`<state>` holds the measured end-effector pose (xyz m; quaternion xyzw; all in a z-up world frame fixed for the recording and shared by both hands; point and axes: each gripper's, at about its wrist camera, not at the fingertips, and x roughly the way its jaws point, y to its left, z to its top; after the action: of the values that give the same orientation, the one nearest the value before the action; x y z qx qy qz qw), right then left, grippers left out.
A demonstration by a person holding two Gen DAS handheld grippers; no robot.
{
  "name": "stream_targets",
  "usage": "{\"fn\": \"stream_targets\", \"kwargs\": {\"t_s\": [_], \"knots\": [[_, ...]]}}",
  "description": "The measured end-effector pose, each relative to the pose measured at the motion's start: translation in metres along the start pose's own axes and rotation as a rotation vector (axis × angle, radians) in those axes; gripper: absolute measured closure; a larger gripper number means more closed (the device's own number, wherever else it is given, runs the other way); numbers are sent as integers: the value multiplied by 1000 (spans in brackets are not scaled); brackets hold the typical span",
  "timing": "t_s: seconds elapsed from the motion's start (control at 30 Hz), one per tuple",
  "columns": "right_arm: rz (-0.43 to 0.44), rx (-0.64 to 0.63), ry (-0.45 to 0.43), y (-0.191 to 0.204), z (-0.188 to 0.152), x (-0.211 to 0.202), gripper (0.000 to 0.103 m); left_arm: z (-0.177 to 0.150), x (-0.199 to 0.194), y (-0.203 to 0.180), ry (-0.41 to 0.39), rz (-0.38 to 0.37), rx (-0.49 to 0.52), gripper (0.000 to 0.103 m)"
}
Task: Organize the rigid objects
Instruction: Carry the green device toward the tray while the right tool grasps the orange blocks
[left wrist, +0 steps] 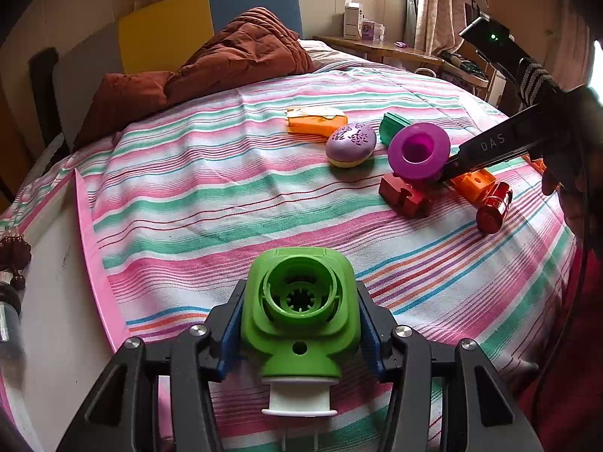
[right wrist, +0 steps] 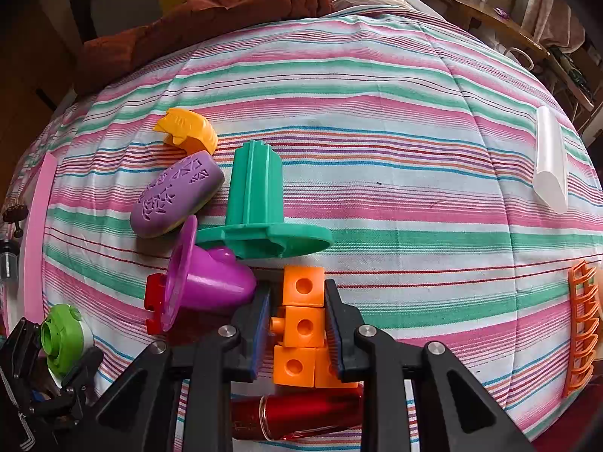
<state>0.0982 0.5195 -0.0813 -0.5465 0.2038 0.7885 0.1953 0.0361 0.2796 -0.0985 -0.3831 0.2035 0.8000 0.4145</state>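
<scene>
My left gripper [left wrist: 299,312] is shut on a green plastic nozzle piece [left wrist: 297,312] with a white neck, held above the striped bed cover; it also shows in the right wrist view [right wrist: 60,342]. My right gripper [right wrist: 299,293] has its jaws around a stack of orange cubes [right wrist: 303,324], touching both sides. A magenta cup [right wrist: 207,282], a red block [right wrist: 154,301], a teal flanged post [right wrist: 260,203], a purple oval [right wrist: 177,196] and an orange-yellow piece [right wrist: 188,130] lie just beyond. A red cylinder [right wrist: 301,414] lies under my right gripper.
A pink-rimmed white tray [left wrist: 56,301] sits at the left edge of the bed. A white plastic piece [right wrist: 550,162] and an orange comb-like grid [right wrist: 580,324] lie on the right. A rust-brown quilt [left wrist: 226,60] is heaped at the far end.
</scene>
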Motion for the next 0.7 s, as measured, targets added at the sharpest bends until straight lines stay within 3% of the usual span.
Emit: {"fn": "stream_targets", "kwargs": {"t_s": [0.27, 0.53, 0.7], "knots": [[-62, -75, -24, 13, -3, -1, 77, 2, 1, 3, 12, 2, -17, 50], [-36, -56, -27, 18, -2, 6, 77, 6, -7, 3, 54, -25, -72, 51], [-45, -72, -34, 21, -1, 5, 77, 11, -32, 1, 7, -40, -72, 51]]}}
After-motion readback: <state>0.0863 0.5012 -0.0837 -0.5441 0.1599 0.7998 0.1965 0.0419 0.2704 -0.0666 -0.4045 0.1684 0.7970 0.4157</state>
